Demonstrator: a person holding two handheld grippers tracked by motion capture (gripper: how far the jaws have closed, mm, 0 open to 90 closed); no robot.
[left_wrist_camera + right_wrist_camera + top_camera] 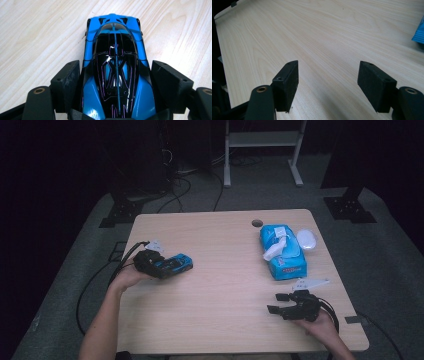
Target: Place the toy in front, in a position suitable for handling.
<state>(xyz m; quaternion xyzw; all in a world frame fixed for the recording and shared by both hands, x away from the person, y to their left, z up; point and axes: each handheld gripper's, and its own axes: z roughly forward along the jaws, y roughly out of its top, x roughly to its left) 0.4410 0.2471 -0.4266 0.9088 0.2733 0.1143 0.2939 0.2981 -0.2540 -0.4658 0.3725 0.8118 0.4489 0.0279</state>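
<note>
Toy car [115, 70] at table's left, clamped across its rear flanks in my left gripper [161, 265] | I judge it light, rigid, glossy-slick: hold the sides, not the roof | right gripper [328, 82] empty, jaws apart, near right | smooth wood table [220, 270]; wipes pack [281, 251] far right; dark room.
</note>
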